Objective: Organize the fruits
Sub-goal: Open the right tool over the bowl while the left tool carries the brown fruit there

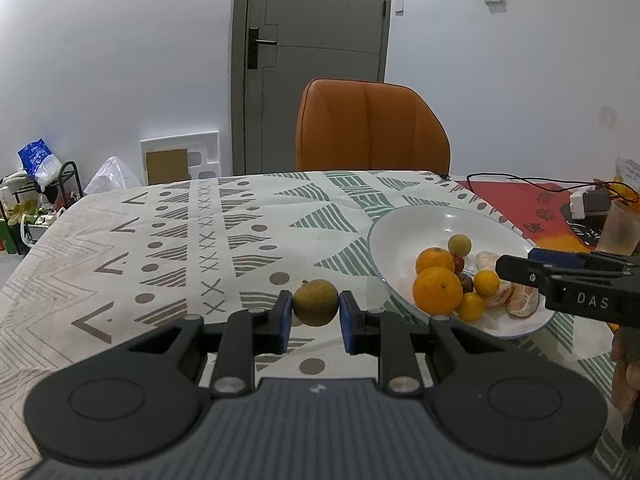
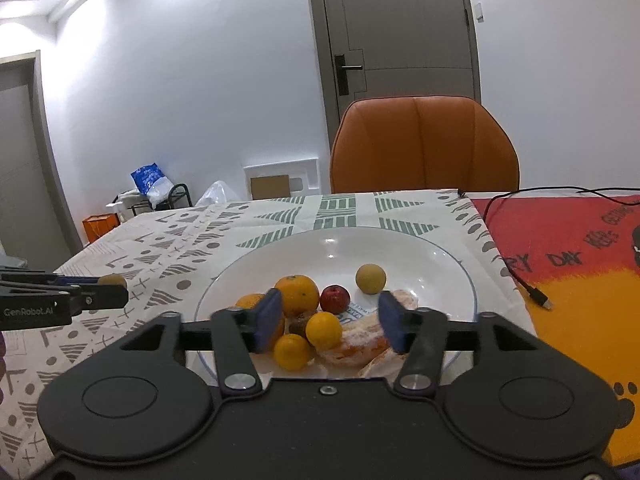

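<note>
My left gripper (image 1: 315,309) is shut on a small round brownish-green fruit (image 1: 316,303) and holds it just over the patterned tablecloth (image 1: 168,248), left of the white plate (image 1: 400,224). The plate (image 2: 400,248) holds oranges (image 2: 298,294), small yellow citrus (image 2: 324,330), a red fruit (image 2: 335,298), another brownish-green fruit (image 2: 371,278) and peeled orange segments (image 2: 360,344). My right gripper (image 2: 330,314) stands open over the plate's near side, with no fruit pressed between its blue pads. The right wrist view shows the left gripper (image 2: 112,286) at the left edge.
An orange chair (image 2: 424,144) stands behind the table. A red and yellow mat (image 2: 580,264) with a black cable (image 2: 536,292) lies right of the plate. A frosted cup (image 1: 620,228) and a small white box sit at the far right.
</note>
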